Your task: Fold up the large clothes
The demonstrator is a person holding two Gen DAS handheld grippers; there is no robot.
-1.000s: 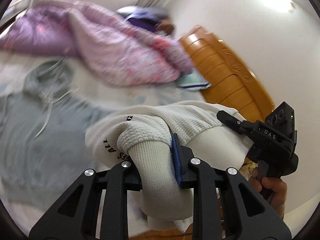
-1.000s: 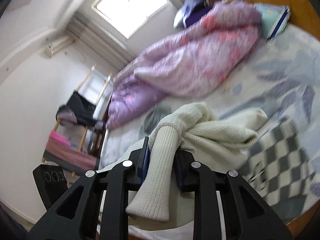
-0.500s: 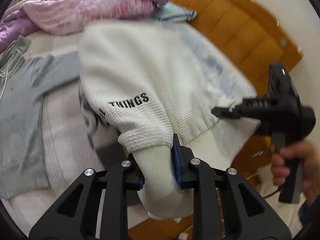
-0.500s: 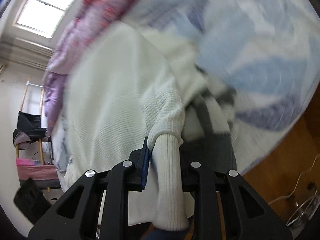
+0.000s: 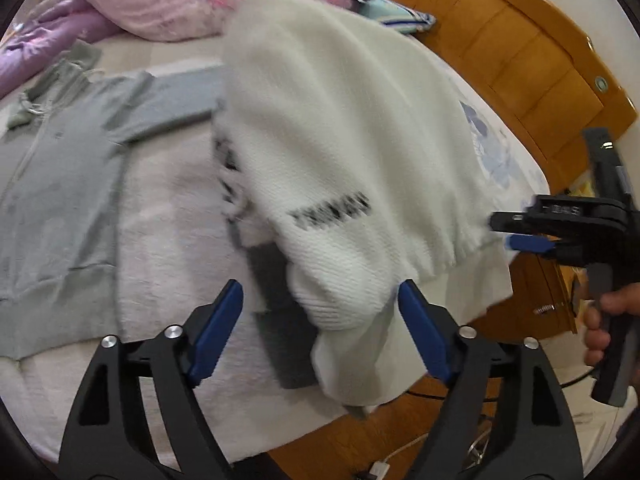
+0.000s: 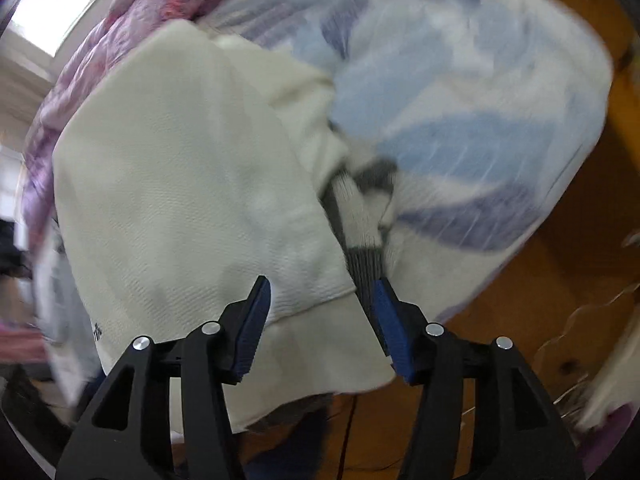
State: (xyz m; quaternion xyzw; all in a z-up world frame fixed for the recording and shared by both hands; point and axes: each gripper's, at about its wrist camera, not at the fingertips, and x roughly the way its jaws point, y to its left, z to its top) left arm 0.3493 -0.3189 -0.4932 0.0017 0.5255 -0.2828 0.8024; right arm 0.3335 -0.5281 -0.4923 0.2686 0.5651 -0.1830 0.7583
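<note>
A white knit sweater [image 5: 352, 128] with black lettering lies spread on the bed, its hem hanging over the near edge; it also shows in the right wrist view [image 6: 180, 184]. My left gripper [image 5: 320, 336] is open, its blue pads either side of the sweater's near cuff, not clamping it. My right gripper [image 6: 320, 324] is open at the sweater's hem; it also shows in the left wrist view [image 5: 516, 232], at the sweater's right corner. A grey-and-white checked garment [image 6: 360, 220] pokes out from under the sweater.
A grey hoodie [image 5: 60, 184] lies flat to the left on the bed. A pink-purple quilt [image 5: 200, 4] is heaped at the back. The wooden bed frame [image 5: 520, 52] runs along the right. Floor with cables lies below the bed's edge.
The sweater was swung down and laid out flat on the bed. Both grippers, which were clamped on its cuffs, have opened and let go.
</note>
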